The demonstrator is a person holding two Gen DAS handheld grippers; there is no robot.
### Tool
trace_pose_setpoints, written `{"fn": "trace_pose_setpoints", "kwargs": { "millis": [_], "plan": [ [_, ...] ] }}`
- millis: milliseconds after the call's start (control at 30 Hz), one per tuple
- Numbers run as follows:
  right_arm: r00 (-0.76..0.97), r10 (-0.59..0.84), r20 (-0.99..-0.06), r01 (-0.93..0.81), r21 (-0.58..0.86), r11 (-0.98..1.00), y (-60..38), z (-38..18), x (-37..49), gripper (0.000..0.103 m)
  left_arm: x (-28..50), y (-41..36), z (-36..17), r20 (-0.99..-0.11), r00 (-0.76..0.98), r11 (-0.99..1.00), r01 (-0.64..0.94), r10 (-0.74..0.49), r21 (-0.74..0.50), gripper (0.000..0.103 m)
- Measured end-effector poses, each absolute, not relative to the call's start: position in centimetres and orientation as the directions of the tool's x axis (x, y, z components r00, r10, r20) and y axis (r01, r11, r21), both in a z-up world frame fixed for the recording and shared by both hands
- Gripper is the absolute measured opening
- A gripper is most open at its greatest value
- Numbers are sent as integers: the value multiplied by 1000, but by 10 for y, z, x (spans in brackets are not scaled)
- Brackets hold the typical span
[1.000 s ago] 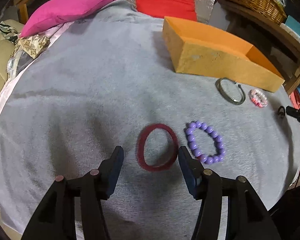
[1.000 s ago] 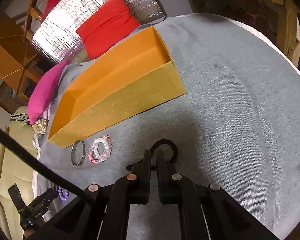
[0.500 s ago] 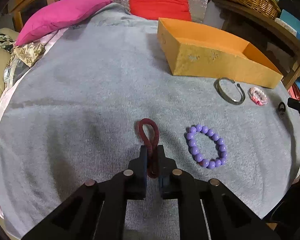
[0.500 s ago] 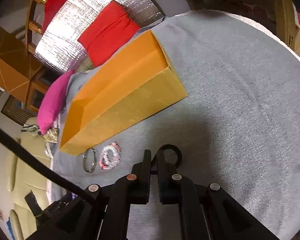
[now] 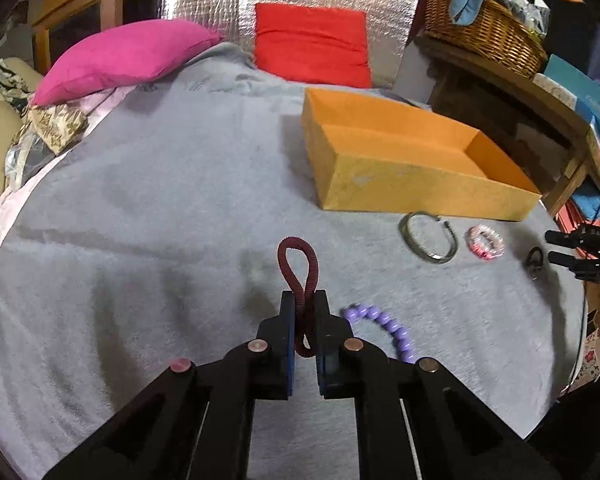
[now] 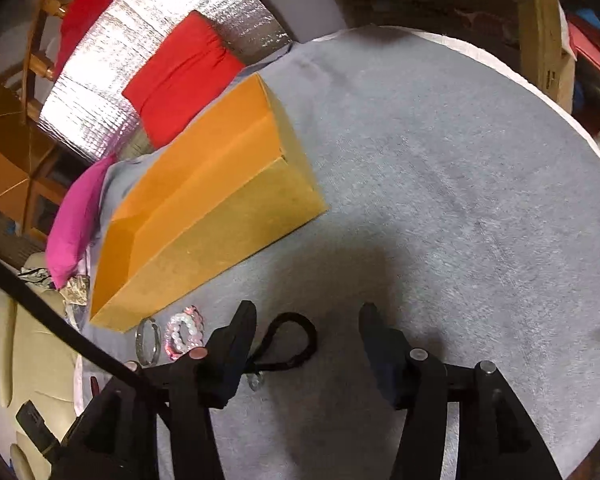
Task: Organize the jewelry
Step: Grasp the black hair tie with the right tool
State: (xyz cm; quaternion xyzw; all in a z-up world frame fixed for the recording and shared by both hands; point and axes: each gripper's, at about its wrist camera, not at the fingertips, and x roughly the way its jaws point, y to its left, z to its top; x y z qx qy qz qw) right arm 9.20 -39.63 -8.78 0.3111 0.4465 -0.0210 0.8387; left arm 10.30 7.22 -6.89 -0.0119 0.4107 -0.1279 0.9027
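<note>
Box near the blanket's far edge looks empty, so nothing is sorted yet: left gripper is clamped on the red band, right gripper is opening around the black band, while purple beads, bangle and pink bracelet lie loose.

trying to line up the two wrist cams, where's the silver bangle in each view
Left wrist view: the silver bangle lies right of centre, just in front of the orange box, left of the pink bead bracelet.
Right wrist view: it is at lower left, off the box's near corner, left of the pink bead bracelet.
Shared landmark: the orange box.
</note>
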Motion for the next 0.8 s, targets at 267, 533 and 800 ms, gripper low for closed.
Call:
{"fn": "trace_pose_setpoints", "kwargs": {
  "millis": [267,533,800],
  "plan": [
    [564,200,-801,298,424,856,-372,-98,110,55,103,49,-60,-710,642,952,273,-288,-140,9],
    [580,160,-799,261,368,893,-359,-87,108,7,105,26,-58,-706,640,944,304,-303,-130,9],
    [655,227,-720,217,467,858,-360,-67,98,7,107,-5,-54,-687,642,928,349,-340,-133,9]
  ]
}}
